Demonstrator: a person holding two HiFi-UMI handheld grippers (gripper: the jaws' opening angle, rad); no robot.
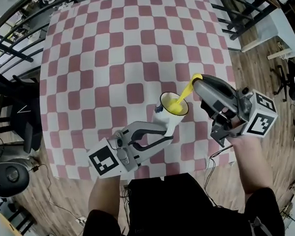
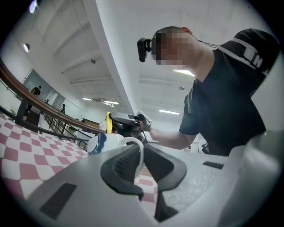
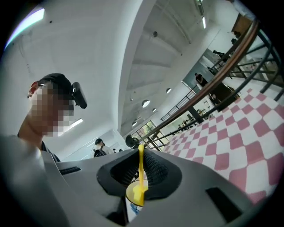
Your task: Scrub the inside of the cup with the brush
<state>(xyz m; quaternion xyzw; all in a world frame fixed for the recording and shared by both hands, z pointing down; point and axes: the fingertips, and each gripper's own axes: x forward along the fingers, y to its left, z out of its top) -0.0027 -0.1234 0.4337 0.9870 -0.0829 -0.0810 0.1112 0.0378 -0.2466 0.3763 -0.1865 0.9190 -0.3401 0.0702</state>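
A white cup (image 1: 168,115) with a blue pattern is held tilted over the red-and-white checked table (image 1: 129,57), its yellow inside facing up and right. My left gripper (image 1: 164,134) is shut on the cup's handle (image 2: 137,148), which shows as a white loop between the dark pads (image 2: 126,166). A yellow brush (image 1: 183,97) runs from my right gripper (image 1: 197,83) down into the cup's mouth. In the right gripper view the jaws are shut on the thin yellow brush handle (image 3: 141,170), with the brush head inside the cup (image 3: 134,197) below.
Dark metal railings (image 1: 15,33) curve around the table's far and left sides. A black chair (image 1: 11,105) and a round black stool base (image 1: 10,177) stand on the wooden floor at left. White furniture (image 1: 276,29) sits at upper right.
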